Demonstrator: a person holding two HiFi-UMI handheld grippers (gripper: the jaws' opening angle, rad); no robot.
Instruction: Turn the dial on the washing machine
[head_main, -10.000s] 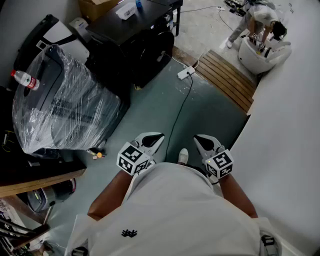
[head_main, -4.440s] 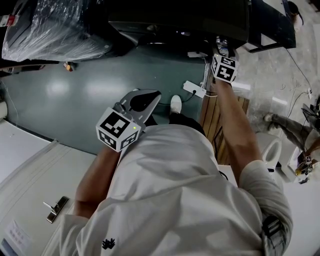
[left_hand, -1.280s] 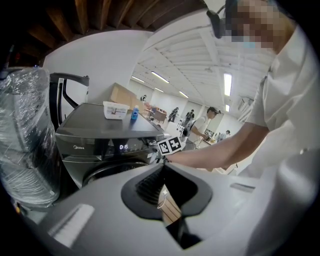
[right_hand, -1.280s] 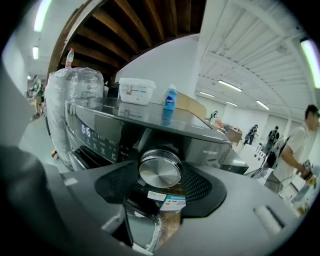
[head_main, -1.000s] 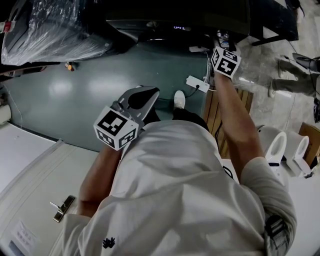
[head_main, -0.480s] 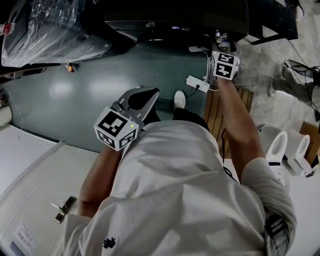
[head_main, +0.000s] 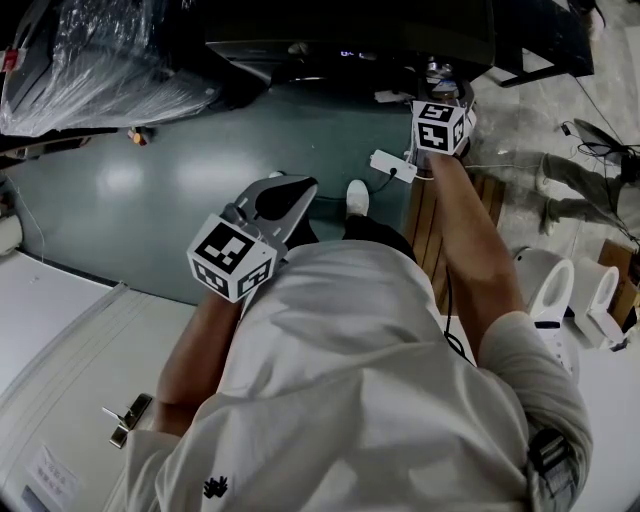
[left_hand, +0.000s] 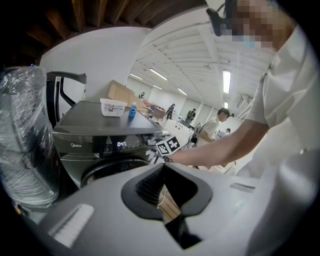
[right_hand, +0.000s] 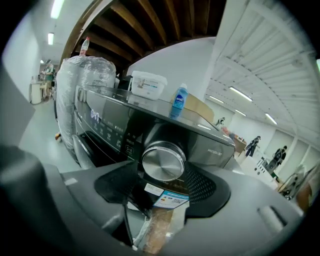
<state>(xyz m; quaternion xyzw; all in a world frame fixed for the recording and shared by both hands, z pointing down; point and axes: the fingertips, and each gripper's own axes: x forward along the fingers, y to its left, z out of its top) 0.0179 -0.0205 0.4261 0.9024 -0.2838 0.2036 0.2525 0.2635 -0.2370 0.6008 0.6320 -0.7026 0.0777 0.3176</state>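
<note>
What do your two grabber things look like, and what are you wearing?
Both the left gripper and the right gripper are pale grey plastic, with two broad, curved fingers that are dark and textured on the inside. Each carries a white cube printed with black square markers. The arms come out of a white short-sleeved shirt with a small dark logo.

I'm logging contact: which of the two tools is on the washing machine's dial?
The right tool: its jaws are closed on the silver dial. The left tool is shut on nothing, well short of the washing machine.
</note>
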